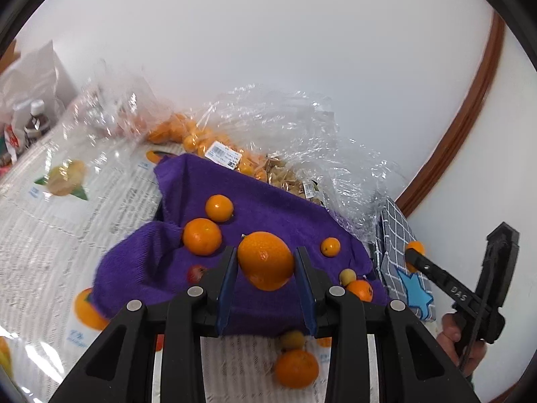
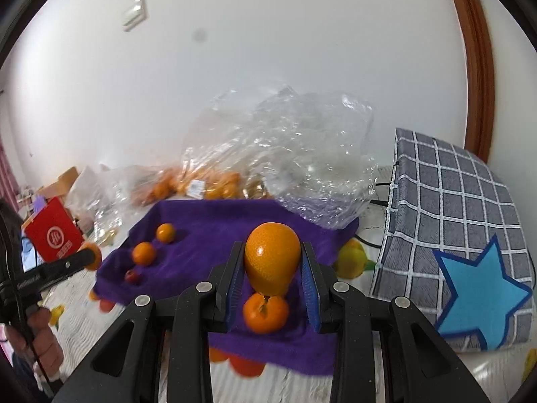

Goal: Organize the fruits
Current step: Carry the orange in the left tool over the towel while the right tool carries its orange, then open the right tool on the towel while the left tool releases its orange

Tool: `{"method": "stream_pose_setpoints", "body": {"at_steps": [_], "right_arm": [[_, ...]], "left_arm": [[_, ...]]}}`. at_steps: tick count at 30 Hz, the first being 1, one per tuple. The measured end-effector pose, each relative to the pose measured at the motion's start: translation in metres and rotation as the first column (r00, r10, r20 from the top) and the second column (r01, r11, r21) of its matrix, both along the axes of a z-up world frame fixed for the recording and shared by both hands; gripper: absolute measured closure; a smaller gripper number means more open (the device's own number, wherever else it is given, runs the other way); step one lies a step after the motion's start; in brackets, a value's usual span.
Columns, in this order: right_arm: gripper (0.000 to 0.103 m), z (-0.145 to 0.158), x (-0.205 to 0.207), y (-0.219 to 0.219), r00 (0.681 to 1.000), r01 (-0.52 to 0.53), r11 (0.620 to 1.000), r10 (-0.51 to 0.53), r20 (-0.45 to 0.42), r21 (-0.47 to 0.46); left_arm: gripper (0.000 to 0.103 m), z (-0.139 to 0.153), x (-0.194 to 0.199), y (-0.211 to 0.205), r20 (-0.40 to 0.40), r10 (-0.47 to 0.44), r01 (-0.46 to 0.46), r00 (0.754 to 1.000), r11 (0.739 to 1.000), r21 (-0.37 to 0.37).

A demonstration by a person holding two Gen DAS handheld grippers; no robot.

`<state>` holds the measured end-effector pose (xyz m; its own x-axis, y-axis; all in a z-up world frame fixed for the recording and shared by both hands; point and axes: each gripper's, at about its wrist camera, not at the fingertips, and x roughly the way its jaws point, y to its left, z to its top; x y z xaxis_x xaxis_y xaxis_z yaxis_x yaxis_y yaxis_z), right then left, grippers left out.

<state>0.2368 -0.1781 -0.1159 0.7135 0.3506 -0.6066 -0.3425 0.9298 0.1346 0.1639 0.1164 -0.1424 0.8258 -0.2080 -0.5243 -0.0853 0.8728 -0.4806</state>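
Oranges fill both my tools: left tool [image 1: 265, 262] clamps 1 orange [image 1: 265, 260], right tool [image 2: 272, 265] clamps another [image 2: 272, 258], both lifted over the purple towel [image 1: 268, 201]. About 6 fruits remain loose there. Beyond, crinkled plastic bags [image 2: 285, 154] and the checked bag [image 2: 449, 201] crowd the far edge.

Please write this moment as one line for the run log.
left hand-held gripper: shut on orange | right hand-held gripper: shut on second orange | both above purple towel
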Motion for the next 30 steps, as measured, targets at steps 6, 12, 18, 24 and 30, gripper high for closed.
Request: {"method": "stream_pose_setpoints", "body": {"at_steps": [6, 12, 18, 24, 30], "right_arm": [[0.070, -0.020, 0.046, 0.010, 0.995, 0.002, 1.000, -0.004, -0.095, -0.019], [0.071, -0.052, 0.074, 0.022, 0.979, -0.020, 0.997, 0.006, -0.202, -0.069], [0.070, -0.070, 0.079, 0.027, 0.970, -0.030, 0.995, 0.007, -0.241, -0.091], [0.070, -0.077, 0.079, 0.029, 0.973, -0.026, 0.996, 0.006, -0.233, -0.082], [0.066, -0.077, 0.077, 0.026, 0.974, -0.042, 0.998, 0.030, -0.224, -0.046]], "left_arm": [[0.071, -0.003, 0.038, -0.006, -0.044, -0.005, 0.006, 0.999, 1.000, 0.027], [0.071, -0.021, 0.058, -0.012, -0.085, -0.044, 0.048, 0.995, 0.998, 0.036], [0.071, -0.032, 0.059, -0.010, -0.092, -0.076, 0.078, 0.993, 0.997, 0.016], [0.071, -0.037, 0.062, -0.015, -0.106, -0.098, 0.100, 0.990, 0.995, 0.017], [0.071, -0.043, 0.068, -0.019, -0.150, -0.097, 0.102, 0.984, 0.994, 0.030]]}}
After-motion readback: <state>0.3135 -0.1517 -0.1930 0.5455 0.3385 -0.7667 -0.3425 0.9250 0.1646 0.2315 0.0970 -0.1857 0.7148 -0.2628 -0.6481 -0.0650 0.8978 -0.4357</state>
